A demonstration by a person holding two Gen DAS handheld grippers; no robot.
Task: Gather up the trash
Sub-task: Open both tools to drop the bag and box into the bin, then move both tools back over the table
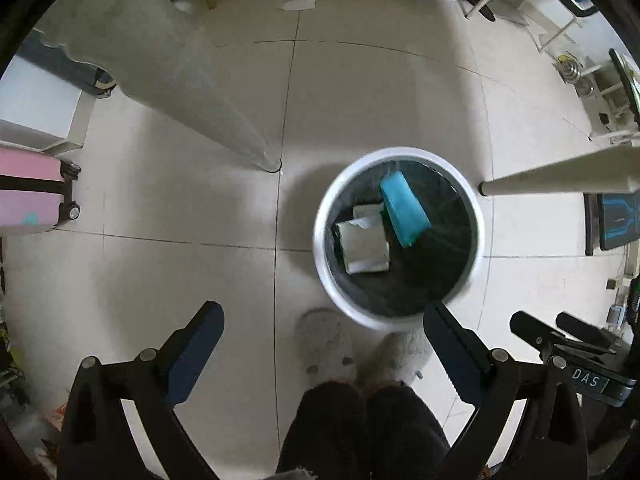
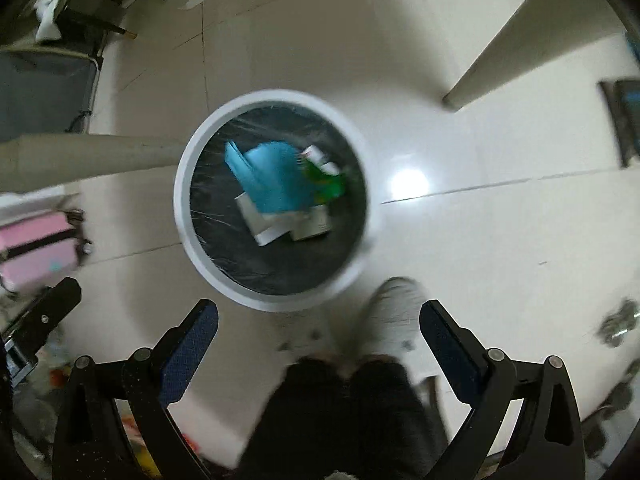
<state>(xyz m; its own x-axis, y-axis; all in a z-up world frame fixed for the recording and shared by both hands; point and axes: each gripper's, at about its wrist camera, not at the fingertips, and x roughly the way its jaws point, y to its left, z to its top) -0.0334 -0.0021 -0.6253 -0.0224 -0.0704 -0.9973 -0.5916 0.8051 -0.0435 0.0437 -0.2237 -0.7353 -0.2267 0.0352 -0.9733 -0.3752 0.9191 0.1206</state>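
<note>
A round white trash bin (image 1: 320, 248) with a dark liner stands on the tiled floor; it also shows in the right wrist view (image 2: 182, 208). Inside lie a teal box (image 1: 404, 208), silver-white packets (image 1: 366, 248), and in the right wrist view the teal box (image 2: 272, 180), a green bottle (image 2: 328, 184) and white cartons (image 2: 272, 226). My left gripper (image 1: 324, 316) is open and empty, high above the floor just left of the bin. My right gripper (image 2: 318, 312) is open and empty above the bin's near rim.
The person's legs and grey slippers (image 1: 324, 340) stand by the bin. White table legs (image 1: 256, 152) (image 1: 552, 180) flank it. A pink suitcase (image 1: 28, 192) is at the left. White paper scraps (image 1: 300, 2) lie on the far floor. Shelving (image 1: 560, 28) stands at right.
</note>
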